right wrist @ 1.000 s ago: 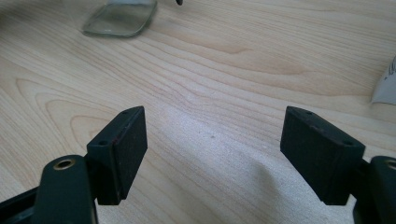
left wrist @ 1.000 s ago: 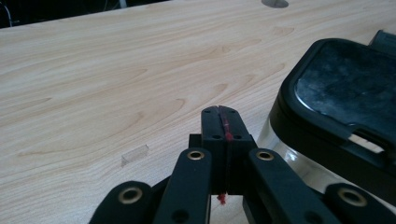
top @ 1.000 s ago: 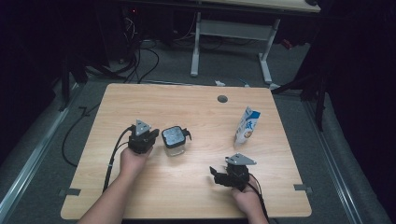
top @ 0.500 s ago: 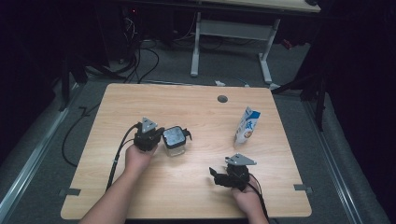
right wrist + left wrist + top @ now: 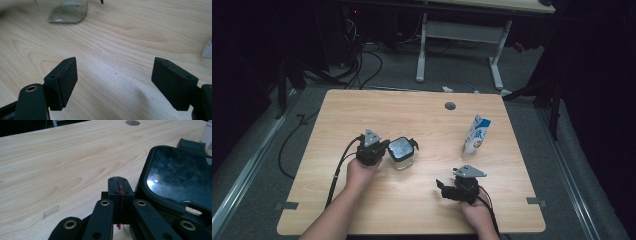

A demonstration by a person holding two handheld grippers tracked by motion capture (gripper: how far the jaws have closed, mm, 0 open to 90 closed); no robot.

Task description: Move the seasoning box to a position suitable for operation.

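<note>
One table (image 5: 362, 115), pale wood, with two things on it: one clear box (image 5: 402, 152) with a dark lid (image 5: 180, 180), and one milk carton (image 5: 476, 135). My two grippers count two as well. Left gripper (image 5: 384, 149) — jaws pressed together, nothing pinched, tips just beside the box's left edge; from the high view I cannot tell whether they touch it. In the left gripper view the lid's rim runs close along the closed jaws, and a latch tab (image 5: 191, 144) sticks out at its far side. Right gripper (image 5: 441, 187) — jaws spread wide over bare wood, holding nothing, well apart from the box and from the carton, which stands upright near the table's right edge. A round cable hole (image 5: 450, 106) sits toward the far edge. Nothing lies between either gripper and the box. Through the clear wall (image 5: 67, 10) in the right gripper view I make out no contents; the lid is on.
</note>
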